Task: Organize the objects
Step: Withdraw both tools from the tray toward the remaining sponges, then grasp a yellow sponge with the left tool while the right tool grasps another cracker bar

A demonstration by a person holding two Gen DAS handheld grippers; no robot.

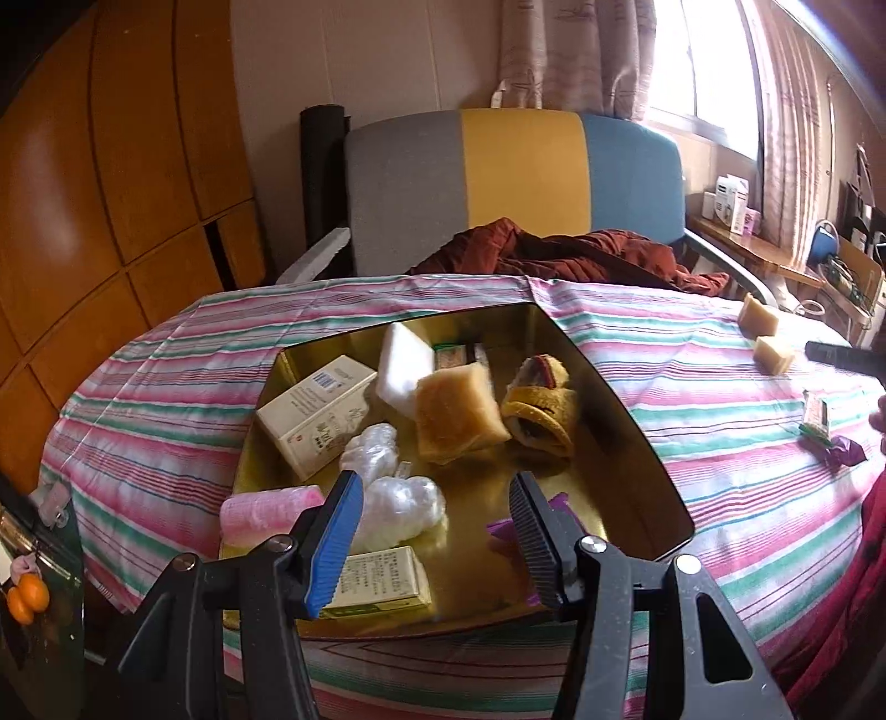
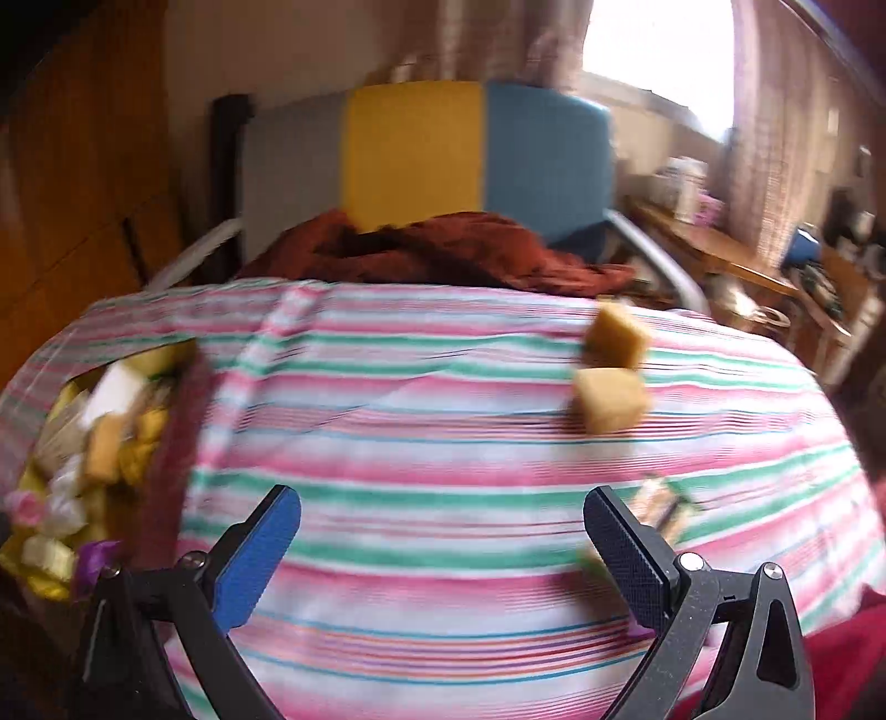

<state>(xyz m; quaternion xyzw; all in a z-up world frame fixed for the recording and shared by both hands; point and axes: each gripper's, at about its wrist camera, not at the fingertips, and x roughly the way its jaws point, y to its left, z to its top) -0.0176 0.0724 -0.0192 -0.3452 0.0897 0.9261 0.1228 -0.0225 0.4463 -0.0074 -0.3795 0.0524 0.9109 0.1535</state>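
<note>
Right tool (image 2: 443, 545) spread wide, holding nothing, above striped cloth (image 2: 443, 443) on bench. Two tan sponge-like cubes (image 2: 612, 399) lie ahead, slightly right, well apart from tool; right nearer. Left tool (image 1: 437, 520) open, nothing held, over gold tray (image 1: 609, 387) with boxes, soft foam pieces, crinkled plastic.

A chair (image 1: 515, 183) backed in grey, yellow and blue is set against a pale wall (image 1: 360, 50). Wooden panelling (image 1: 111, 166) is seen left, a bright curtained window (image 1: 698, 61) right.
</note>
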